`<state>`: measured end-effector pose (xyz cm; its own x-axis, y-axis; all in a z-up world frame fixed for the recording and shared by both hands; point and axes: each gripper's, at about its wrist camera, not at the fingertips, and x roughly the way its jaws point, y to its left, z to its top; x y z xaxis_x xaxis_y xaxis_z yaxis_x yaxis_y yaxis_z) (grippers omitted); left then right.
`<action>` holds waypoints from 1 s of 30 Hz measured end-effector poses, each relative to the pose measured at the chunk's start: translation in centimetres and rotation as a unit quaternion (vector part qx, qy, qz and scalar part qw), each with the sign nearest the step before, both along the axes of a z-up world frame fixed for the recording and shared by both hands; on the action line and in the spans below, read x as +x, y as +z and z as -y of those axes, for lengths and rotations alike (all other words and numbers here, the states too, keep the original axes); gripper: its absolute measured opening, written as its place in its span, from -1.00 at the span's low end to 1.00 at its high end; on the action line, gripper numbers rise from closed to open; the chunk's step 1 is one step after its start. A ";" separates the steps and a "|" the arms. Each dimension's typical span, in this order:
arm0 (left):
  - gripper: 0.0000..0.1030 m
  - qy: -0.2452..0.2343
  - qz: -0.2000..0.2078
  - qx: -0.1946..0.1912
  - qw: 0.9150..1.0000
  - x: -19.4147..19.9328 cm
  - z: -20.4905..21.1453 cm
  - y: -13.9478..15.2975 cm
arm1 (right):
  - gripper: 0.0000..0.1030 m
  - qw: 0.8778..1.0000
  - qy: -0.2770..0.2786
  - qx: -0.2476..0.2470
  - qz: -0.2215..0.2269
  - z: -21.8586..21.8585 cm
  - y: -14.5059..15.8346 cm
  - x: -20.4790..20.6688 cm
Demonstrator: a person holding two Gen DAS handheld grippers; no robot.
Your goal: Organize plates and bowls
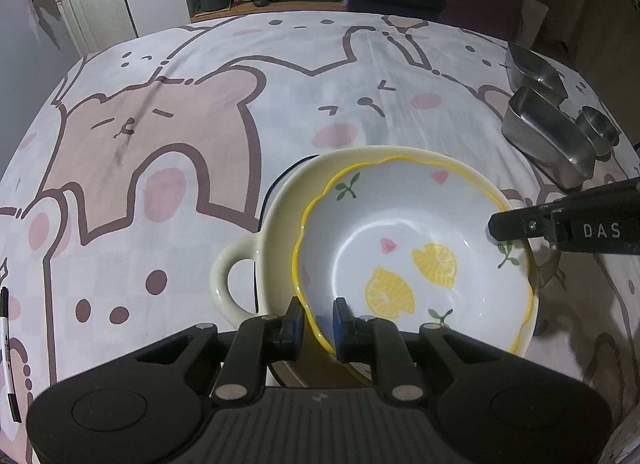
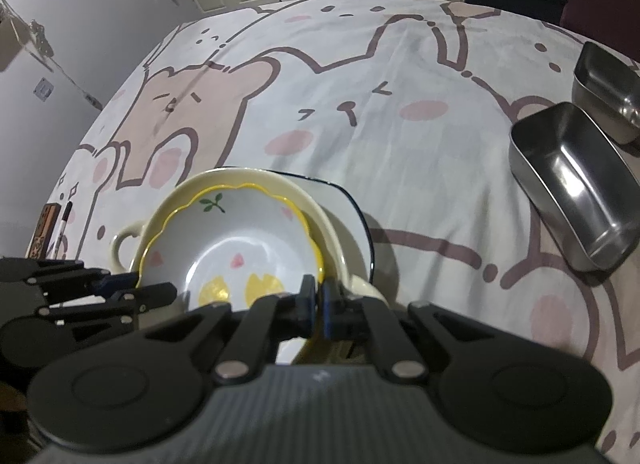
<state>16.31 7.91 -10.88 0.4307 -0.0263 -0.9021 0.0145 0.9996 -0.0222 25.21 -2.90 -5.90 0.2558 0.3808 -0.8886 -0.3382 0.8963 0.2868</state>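
A white lemon-print bowl (image 1: 400,232) (image 2: 232,236) with a wavy yellow rim sits nested in a cream bowl (image 1: 280,223) (image 2: 320,219) that has a loop handle. Both rest on a plate (image 2: 354,215) with a dark blue edge. My left gripper (image 1: 319,318) is shut on the lemon bowl's near rim, which stands between its blue pads. My right gripper (image 2: 319,300) is shut on the same bowl's rim at the opposite side. In the left wrist view the right gripper (image 1: 494,225) comes in from the right. The left gripper (image 2: 120,288) shows at the left of the right wrist view.
Two steel rectangular containers (image 1: 548,139) (image 2: 576,183) stand at the right of the table, with a small steel cup (image 1: 600,127) beside them. A pen (image 1: 8,344) (image 2: 62,223) lies at the left edge. The cartoon-print cloth (image 1: 160,143) covers the table.
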 end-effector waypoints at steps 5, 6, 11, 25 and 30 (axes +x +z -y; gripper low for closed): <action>-0.70 0.006 -0.002 -0.007 1.000 -0.1 -0.3 0.2 | -0.91 1.000 0.002 -0.001 0.000 -0.1 -0.1 0.0; -0.70 0.008 -0.002 -0.010 1.000 -0.2 -0.4 0.2 | -0.91 1.000 0.003 -0.002 0.000 -0.1 -0.1 0.0; -0.70 0.018 -0.002 -0.020 1.000 -0.3 -0.8 0.5 | -0.91 1.000 0.009 -0.006 0.005 -0.4 -0.1 -0.2; -0.69 0.038 0.016 -0.037 0.998 -1.3 -1.8 1.7 | -0.91 1.000 0.006 -0.002 0.012 -0.2 0.0 -0.3; -0.69 0.037 0.017 -0.036 0.998 -1.4 -1.8 1.8 | -0.91 1.000 0.006 -0.003 0.013 -0.2 0.1 -0.4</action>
<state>14.94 9.66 -9.07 0.4644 -0.0582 -0.8837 -0.0577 0.9937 -0.0957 24.79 -2.72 -5.76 0.2748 0.3784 -0.8839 -0.3565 0.8939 0.2718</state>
